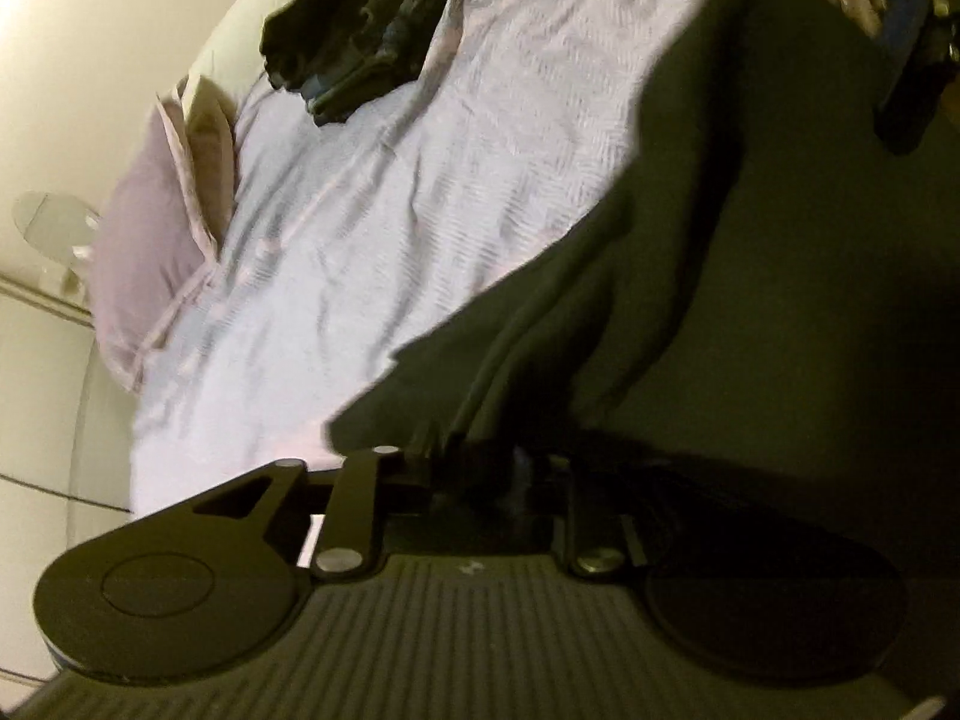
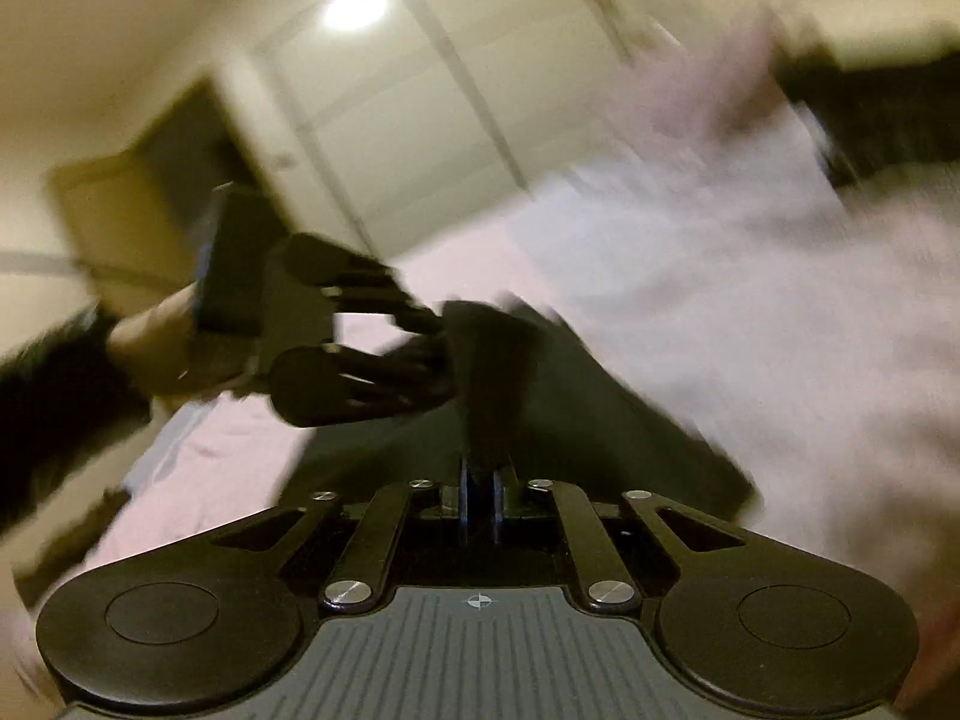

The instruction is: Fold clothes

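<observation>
- Left wrist view: the left gripper (image 1: 474,450) is pinching a fold of the dark garment (image 1: 750,252), which is filling the 3 o'clock side over the pale bedspread (image 1: 372,228); a dark pile of clothes (image 1: 360,30) is lying at 12 o'clock.
- Right wrist view — blurred: the right gripper (image 2: 480,498) is standing pressed together on the same garment, meeting the other gripper at 10 o'clock.
- Judging by this, a fold is being carried over; next, both pinches need laying down evenly — edges aligned.

Both grippers are black. The right gripper (image 2: 478,504) has silver screws, blue pads and a ribbed grey base behind the jaws. A sleeve (image 2: 42,396) looks black, though blurred.
</observation>
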Demonstrator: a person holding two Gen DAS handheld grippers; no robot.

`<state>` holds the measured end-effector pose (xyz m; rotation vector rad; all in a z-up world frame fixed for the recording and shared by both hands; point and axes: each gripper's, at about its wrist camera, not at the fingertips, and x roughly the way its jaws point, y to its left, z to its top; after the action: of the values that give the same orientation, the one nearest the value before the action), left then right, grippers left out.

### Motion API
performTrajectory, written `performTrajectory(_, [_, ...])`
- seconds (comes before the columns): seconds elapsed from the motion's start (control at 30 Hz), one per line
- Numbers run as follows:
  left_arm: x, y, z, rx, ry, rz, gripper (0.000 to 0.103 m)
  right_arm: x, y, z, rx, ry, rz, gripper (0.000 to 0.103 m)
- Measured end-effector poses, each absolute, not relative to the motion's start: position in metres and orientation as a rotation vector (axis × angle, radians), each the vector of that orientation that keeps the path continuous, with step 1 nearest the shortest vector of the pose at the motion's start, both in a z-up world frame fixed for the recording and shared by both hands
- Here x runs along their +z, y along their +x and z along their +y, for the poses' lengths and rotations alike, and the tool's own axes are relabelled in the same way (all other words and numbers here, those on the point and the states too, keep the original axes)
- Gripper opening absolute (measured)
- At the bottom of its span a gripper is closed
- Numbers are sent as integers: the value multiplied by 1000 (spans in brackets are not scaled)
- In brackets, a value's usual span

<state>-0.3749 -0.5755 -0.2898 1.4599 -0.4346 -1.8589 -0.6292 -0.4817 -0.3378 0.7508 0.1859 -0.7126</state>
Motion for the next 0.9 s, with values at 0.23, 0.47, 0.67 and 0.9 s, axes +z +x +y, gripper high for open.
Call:
performTrajectory(0.23, [-249,-321,-559,-1899,1215,-215,41,-346,-646,-492,-696,830,140,33])
performTrajectory(0.47, [-238,-272,-546,-1846,1102,65,42,-348,-642,-510,-727,947,29,49])
performTrajectory(0.67, [-266,-274,-556,-1818,1120,90,42,-343,-642,-535,-770,1029,1,4])
performTrajectory(0.9, [-283,-267,-566,-1820,1043,124,43,-331,-654,-537,-789,903,54,4])
